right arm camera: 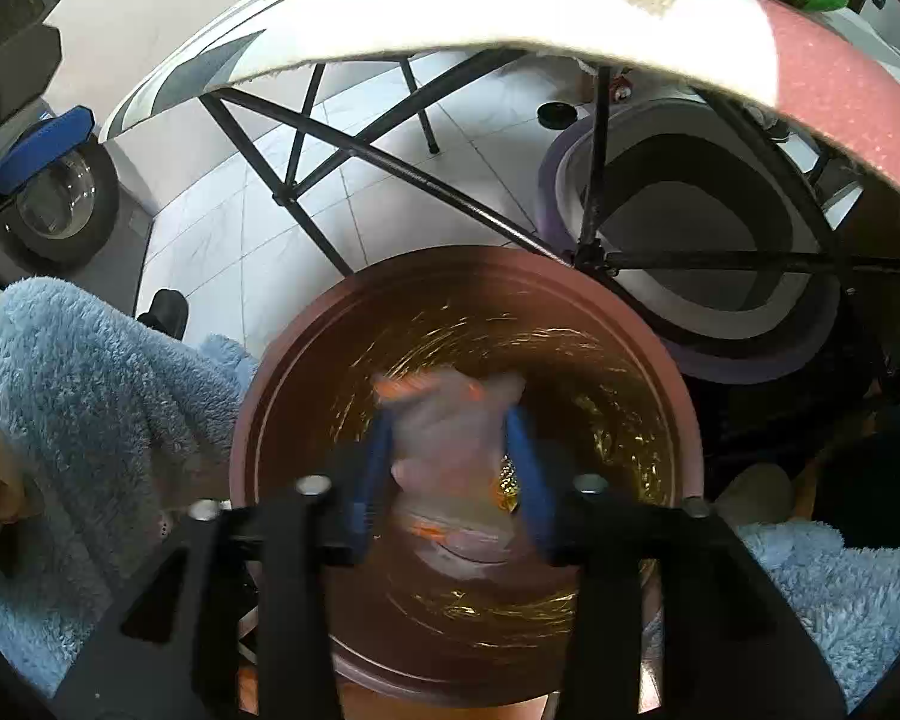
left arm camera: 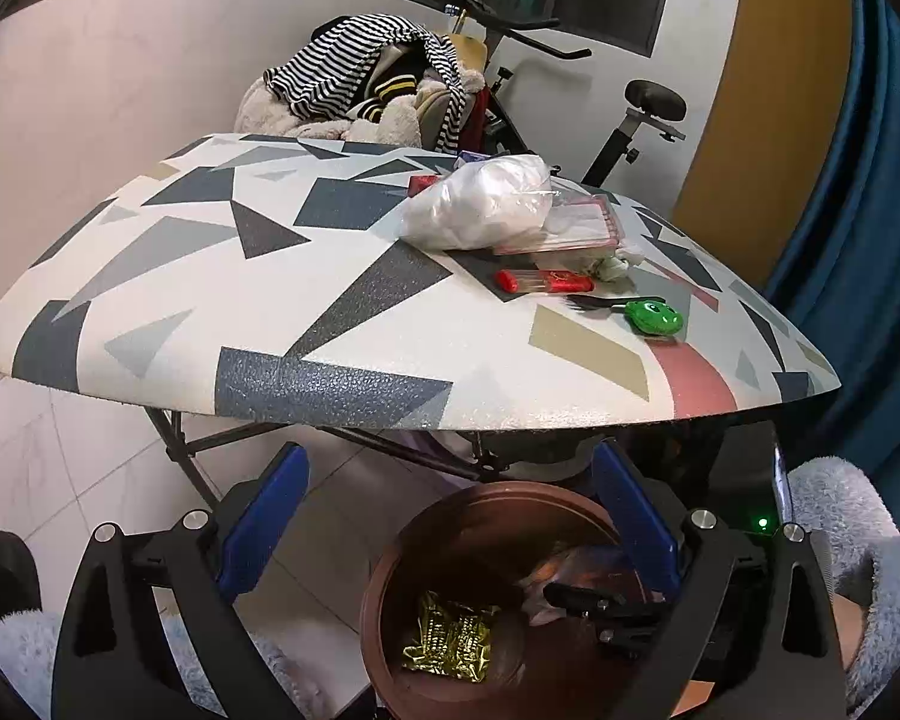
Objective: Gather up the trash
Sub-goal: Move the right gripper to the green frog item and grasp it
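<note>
Our left gripper (left arm camera: pixel 450 516) hangs spread wide and empty over the near rim of the brown bin (left arm camera: pixel 384 588), which sits on the floor below the table (left arm camera: pixel 270 300) edge with a gold foil wrapper (left arm camera: pixel 450 639) at its bottom. Our right gripper (right arm camera: pixel 456 456) points down into the bin with a pale crumpled wrapper (right arm camera: pixel 450 432) between its blue fingers (right arm camera: pixel 378 450) (blurred, so we cannot tell if the pads press it). More stuff stays on the tabletop: white plastic bag (left arm camera: pixel 480 201), red tube (left arm camera: pixel 543 282), green toy (left arm camera: pixel 654 317).
</note>
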`<state>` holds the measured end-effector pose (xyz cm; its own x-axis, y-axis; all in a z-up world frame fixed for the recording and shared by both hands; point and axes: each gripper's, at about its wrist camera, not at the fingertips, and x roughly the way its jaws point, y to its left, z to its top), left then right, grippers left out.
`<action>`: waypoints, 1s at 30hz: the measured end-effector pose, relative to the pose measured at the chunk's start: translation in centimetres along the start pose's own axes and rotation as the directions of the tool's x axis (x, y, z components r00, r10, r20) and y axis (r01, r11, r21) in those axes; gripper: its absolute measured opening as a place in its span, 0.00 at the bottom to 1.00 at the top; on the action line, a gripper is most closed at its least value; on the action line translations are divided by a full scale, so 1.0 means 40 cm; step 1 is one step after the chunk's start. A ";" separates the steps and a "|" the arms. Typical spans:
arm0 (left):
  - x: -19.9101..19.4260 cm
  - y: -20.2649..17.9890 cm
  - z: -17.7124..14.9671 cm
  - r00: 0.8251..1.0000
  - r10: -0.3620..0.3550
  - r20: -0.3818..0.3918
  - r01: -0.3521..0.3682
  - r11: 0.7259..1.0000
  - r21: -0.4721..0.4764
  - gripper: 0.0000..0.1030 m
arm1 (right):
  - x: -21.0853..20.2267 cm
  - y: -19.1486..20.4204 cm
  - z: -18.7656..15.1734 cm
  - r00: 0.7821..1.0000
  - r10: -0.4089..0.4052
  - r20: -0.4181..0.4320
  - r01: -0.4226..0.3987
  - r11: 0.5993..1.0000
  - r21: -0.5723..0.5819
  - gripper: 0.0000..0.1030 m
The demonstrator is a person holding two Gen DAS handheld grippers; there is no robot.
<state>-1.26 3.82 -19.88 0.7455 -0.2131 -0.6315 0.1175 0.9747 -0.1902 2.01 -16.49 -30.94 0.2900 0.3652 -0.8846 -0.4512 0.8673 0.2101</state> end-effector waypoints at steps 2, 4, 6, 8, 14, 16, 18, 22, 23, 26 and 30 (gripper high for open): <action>-0.001 0.001 -0.001 1.000 0.001 0.001 -0.001 1.000 -0.006 0.90 | -0.013 -0.001 0.002 1.000 -0.014 0.020 0.014 1.000 -0.003 0.76; 0.000 0.003 0.002 1.000 0.001 0.004 -0.001 1.000 -0.011 0.90 | -0.023 -0.005 0.004 0.999 -0.030 0.039 0.030 1.000 -0.003 0.89; -0.001 0.007 0.003 1.000 0.002 0.007 -0.002 1.000 -0.019 0.90 | -0.044 -0.010 0.009 0.996 -0.053 0.074 0.053 0.999 0.002 0.94; -0.001 0.011 0.005 1.000 0.004 0.010 -0.004 1.000 -0.027 0.90 | -0.066 -0.014 0.014 0.992 -0.061 0.108 0.061 0.998 0.009 0.94; -0.006 0.027 0.008 1.000 0.010 0.022 -0.009 0.998 -0.058 0.90 | -0.152 -0.019 0.034 0.962 -0.074 0.264 0.079 0.997 -0.009 0.94; -0.007 0.032 0.009 1.000 0.013 0.024 -0.011 0.998 -0.068 0.90 | -0.181 -0.019 0.037 0.941 -0.092 0.326 0.102 0.995 -0.014 0.94; -0.007 0.036 0.009 1.000 0.011 0.025 -0.009 0.997 -0.079 0.90 | -0.213 -0.022 0.037 0.908 -0.117 0.402 0.132 0.991 -0.010 0.94; -0.008 0.044 0.010 1.000 0.008 0.029 -0.005 0.996 -0.092 0.90 | -0.254 -0.041 0.042 0.865 -0.129 0.485 0.138 0.990 0.017 0.94; -0.008 0.044 0.010 1.000 0.007 0.030 -0.005 0.996 -0.094 0.90 | -0.262 -0.048 0.043 0.849 -0.139 0.509 0.144 0.989 0.029 0.94; -0.008 0.046 0.009 1.000 0.003 0.029 0.000 0.995 -0.100 0.90 | -0.284 -0.079 0.052 0.825 -0.176 0.538 0.162 0.984 0.073 0.94; -0.004 0.046 0.008 1.000 -0.007 0.028 0.010 0.994 -0.105 0.90 | -0.289 -0.125 0.079 0.840 -0.198 0.505 0.145 0.979 0.143 0.94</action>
<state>-0.94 5.69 -19.88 0.7624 -0.2181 -0.6093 0.0555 0.9601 -0.2742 3.59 -23.99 -20.43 0.7589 0.3060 -0.5748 -0.2794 0.9504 0.1370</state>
